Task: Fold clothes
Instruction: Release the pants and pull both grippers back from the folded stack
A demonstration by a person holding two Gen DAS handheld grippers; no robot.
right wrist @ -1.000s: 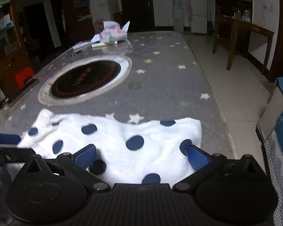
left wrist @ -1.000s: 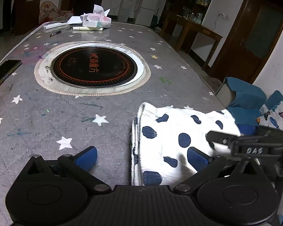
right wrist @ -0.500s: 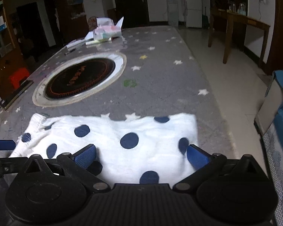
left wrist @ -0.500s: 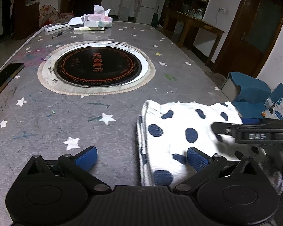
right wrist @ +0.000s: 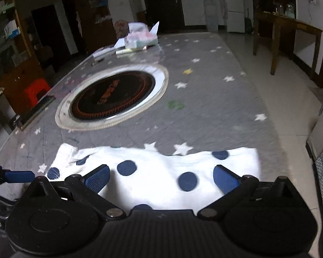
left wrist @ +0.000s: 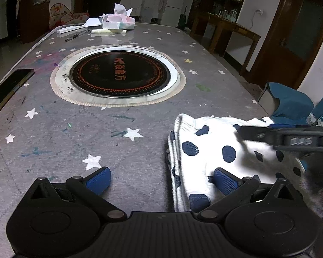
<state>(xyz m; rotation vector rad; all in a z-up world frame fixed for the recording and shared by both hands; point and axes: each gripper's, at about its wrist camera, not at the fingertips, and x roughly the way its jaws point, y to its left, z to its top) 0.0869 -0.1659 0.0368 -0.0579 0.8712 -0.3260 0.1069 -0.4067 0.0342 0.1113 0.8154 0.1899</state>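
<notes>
A white garment with navy dots (left wrist: pixel 213 150) lies folded at the near edge of the grey star-patterned table (left wrist: pixel 97 124); in the right wrist view the garment (right wrist: pixel 157 176) spreads across the front. My left gripper (left wrist: pixel 161 180) stands open, its right finger over the cloth's folded left edge, its left finger over bare table. My right gripper (right wrist: pixel 161 178) is open above the garment, nothing between its fingers. The right gripper also shows side-on in the left wrist view (left wrist: pixel 286 137), over the cloth. The left gripper's blue fingertip (right wrist: pixel 19 176) shows at the left edge of the right wrist view.
A round black induction cooktop (left wrist: pixel 118 75) with a metal ring is set in the table's middle. A phone (left wrist: pixel 8 90) lies at the left edge. A tissue pack, papers and pens (left wrist: pixel 112 23) sit at the far end. A blue-covered chair (left wrist: pixel 288 105) stands right.
Both grippers have drawn back and up from the garment, so more table shows in both views. The garment lies flat and both grippers have stayed open throughout.
</notes>
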